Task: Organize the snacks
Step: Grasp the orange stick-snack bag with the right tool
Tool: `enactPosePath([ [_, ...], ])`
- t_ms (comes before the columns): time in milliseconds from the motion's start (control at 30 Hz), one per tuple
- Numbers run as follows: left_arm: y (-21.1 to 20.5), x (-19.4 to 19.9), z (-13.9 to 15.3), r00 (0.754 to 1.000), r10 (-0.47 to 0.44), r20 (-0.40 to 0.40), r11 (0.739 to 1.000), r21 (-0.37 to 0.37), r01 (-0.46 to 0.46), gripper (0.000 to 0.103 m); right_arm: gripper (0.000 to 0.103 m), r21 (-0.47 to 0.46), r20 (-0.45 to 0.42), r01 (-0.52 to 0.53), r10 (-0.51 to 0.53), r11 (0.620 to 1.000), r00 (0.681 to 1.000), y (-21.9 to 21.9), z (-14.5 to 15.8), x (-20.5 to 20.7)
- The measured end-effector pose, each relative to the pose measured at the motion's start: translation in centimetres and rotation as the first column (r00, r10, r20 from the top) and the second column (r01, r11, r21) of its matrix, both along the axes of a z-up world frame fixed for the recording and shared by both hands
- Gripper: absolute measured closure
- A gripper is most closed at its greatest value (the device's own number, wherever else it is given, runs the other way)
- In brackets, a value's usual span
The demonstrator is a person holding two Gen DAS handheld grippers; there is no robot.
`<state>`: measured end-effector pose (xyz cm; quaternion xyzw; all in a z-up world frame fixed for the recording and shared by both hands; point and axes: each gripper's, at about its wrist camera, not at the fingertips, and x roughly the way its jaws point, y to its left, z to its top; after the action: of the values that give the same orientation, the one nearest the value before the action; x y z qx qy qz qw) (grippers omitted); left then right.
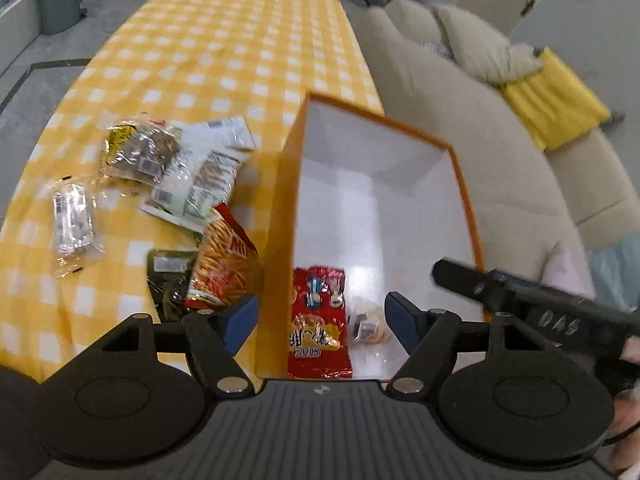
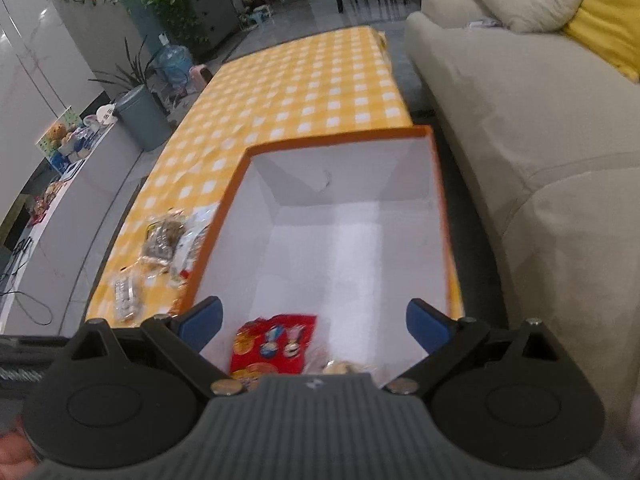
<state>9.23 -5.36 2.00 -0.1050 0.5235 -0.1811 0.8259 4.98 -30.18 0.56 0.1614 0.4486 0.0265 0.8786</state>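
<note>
An orange box (image 1: 286,184) with a white inside stands on the yellow checked table (image 1: 224,40). A red snack bag (image 1: 318,320) and a small clear packet (image 1: 368,326) lie on its floor. Left of the box lie loose snacks: a red-orange stick bag (image 1: 224,264), a dark green packet (image 1: 170,276), a white-green bag (image 1: 204,176), a brown nut bag (image 1: 140,152) and a clear candy packet (image 1: 74,224). My left gripper (image 1: 322,322) is open over the box's left wall. My right gripper (image 2: 314,324) hangs open and empty above the box (image 2: 240,168) and red bag (image 2: 272,342). Its black body (image 1: 532,304) shows at right in the left wrist view.
A beige sofa (image 2: 540,128) with a yellow cushion (image 1: 556,100) runs along the table's right side. A grey bin (image 2: 142,116), plants and a water jug stand on the floor to the left. The far half of the table (image 2: 312,80) holds nothing.
</note>
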Motion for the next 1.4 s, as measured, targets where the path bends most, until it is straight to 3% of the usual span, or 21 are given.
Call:
enactPosePath([
  [233, 6.9, 0.8, 1.5, 0.986, 0.159, 0.057, 0.987, -0.025, -0.158, 0.018, 0.007, -0.002, 0.046, -0.063, 0.063, 0.998, 0.997, 3.9, 1.7, 0.1],
  [400, 12.0, 1.4, 0.4, 0.961, 0.276, 0.027, 0.961, -0.029, -0.275, 0.018, 0.014, -0.018, 0.109, -0.122, 0.123, 0.992, 0.986, 7.4, 2.7, 0.0],
  [533, 15.0, 2.0, -1.2, 0.949, 0.314, -0.019, 0.948, -0.039, -0.315, 0.018, 0.015, -0.074, 0.134, -0.169, 0.177, 0.983, 0.975, 10.7, 2.9, 0.2],
  [633, 16.5, 2.6, -2.9, 0.936, 0.346, -0.057, 0.937, -0.031, -0.349, 0.018, 0.024, -0.112, 0.118, -0.208, 0.221, 0.972, 0.968, 13.4, 2.5, 0.7],
  [700, 16.9, 2.8, -3.7, 0.929, 0.365, -0.063, 0.930, -0.023, -0.367, 0.018, 0.037, -0.125, 0.108, -0.210, 0.224, 0.970, 0.969, 15.0, 2.2, 1.0],
  [867, 17.4, 3.4, -5.8, 0.925, 0.370, -0.081, 0.929, 0.032, -0.369, 0.018, 0.049, -0.162, 0.047, -0.202, 0.212, 0.966, 0.976, 19.1, 0.4, 2.6],
  [967, 18.4, 3.7, -6.5, 0.915, 0.395, -0.087, 0.919, 0.042, -0.393, 0.018, 0.050, -0.238, 0.014, -0.156, 0.164, 0.959, 0.986, 21.6, -1.5, 3.3],
  [1100, 19.5, 3.9, -6.9, 0.910, 0.404, -0.100, 0.914, 0.010, -0.405, 0.018, 0.048, -0.468, 0.032, -0.075, 0.102, 0.881, 0.994, 25.5, -4.7, 3.4],
  [1133, 19.7, 4.0, -7.1, 0.909, 0.404, -0.108, 0.914, -0.002, -0.406, 0.018, 0.047, -0.523, 0.032, -0.067, 0.098, 0.850, 0.995, 26.3, -5.5, 3.4],
  [1233, 20.3, 4.4, -7.6, 0.902, 0.409, -0.140, 0.910, -0.015, -0.415, 0.018, 0.031, -0.686, 0.020, -0.067, 0.111, 0.725, 0.994, 28.6, -8.4, 3.7],
  [1300, 20.7, 4.3, -7.5, 0.897, 0.418, -0.140, 0.905, -0.015, -0.424, 0.018, 0.029, -0.766, 0.043, -0.031, 0.100, 0.642, 0.994, 29.5, -10.1, 3.7],
  [1400, 21.0, 4.3, -7.4, 0.896, 0.423, -0.134, 0.902, -0.035, -0.431, 0.018, 0.030, -0.800, 0.080, 0.003, 0.101, 0.600, 0.992, 29.9, -11.7, 3.6],
])
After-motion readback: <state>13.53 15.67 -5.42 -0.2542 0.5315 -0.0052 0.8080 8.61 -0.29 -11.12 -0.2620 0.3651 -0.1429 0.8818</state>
